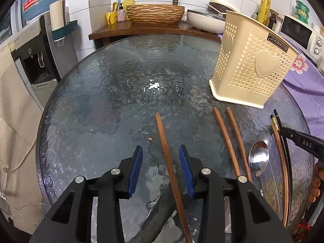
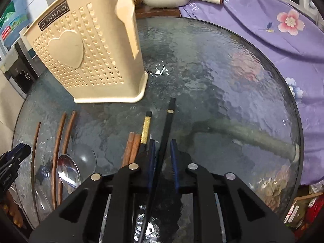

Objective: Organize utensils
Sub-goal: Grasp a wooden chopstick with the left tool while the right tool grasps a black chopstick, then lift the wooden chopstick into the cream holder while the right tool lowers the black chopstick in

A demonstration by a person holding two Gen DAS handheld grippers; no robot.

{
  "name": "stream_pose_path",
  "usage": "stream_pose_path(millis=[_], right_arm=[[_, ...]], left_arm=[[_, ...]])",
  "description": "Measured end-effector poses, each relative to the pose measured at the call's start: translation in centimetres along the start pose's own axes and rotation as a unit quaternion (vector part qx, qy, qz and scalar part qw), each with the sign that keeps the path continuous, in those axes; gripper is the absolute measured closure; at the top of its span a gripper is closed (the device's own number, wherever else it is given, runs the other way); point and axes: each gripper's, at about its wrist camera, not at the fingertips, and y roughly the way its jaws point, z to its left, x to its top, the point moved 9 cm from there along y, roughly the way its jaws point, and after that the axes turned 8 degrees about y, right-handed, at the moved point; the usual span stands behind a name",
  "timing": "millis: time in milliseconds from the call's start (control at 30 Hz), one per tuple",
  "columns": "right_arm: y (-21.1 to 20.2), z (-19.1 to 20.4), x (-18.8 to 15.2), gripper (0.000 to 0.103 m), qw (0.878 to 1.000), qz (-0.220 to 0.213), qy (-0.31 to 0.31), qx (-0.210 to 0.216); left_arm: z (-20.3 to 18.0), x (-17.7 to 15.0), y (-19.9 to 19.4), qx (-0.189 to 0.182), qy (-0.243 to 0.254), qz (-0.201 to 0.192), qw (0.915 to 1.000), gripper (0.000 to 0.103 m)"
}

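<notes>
A cream perforated utensil holder stands upright on the round glass table; it also shows in the right wrist view. My left gripper is open, its blue pads either side of a brown wooden chopstick lying on the glass. Two more brown chopsticks, a metal spoon and further chopsticks lie to its right. My right gripper is open around a black chopstick, not clamping it. A second black chopstick with a gold band lies just left of it.
The glass table is round with a dark rim. A purple flowered cloth covers the right side. A water dispenser stands left. A wooden basin, pan and microwave stand behind.
</notes>
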Motion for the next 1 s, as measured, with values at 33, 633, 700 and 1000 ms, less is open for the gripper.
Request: stream_pose_path(millis=[33, 633, 700, 1000], right_arm=[[0.1, 0.1, 0.2, 0.087, 1.0, -0.001, -0.001, -0.002], [1.8, 1.0, 3.1, 0.095, 1.0, 0.002, 0.017, -0.005], [1.9, 1.0, 3.1, 0.095, 1.0, 0.001, 0.02, -0.003], [2.1, 1.3, 2.7, 0.095, 1.0, -0.008, 0.006, -0.005]], left_arm=[[0.0, 0.0, 0.2, 0.0, -0.002, 0.002, 1.0, 0.066], [-0.1, 2.3, 3.5, 0.032, -0.006, 0.027, 0.9991, 0.095], [-0.3, 2.3, 3.6, 0.033, -0.007, 0.028, 0.999, 0.095], [-0.8, 2.5, 3.8, 0.039, -0.009, 0.026, 0.9988, 0.096]])
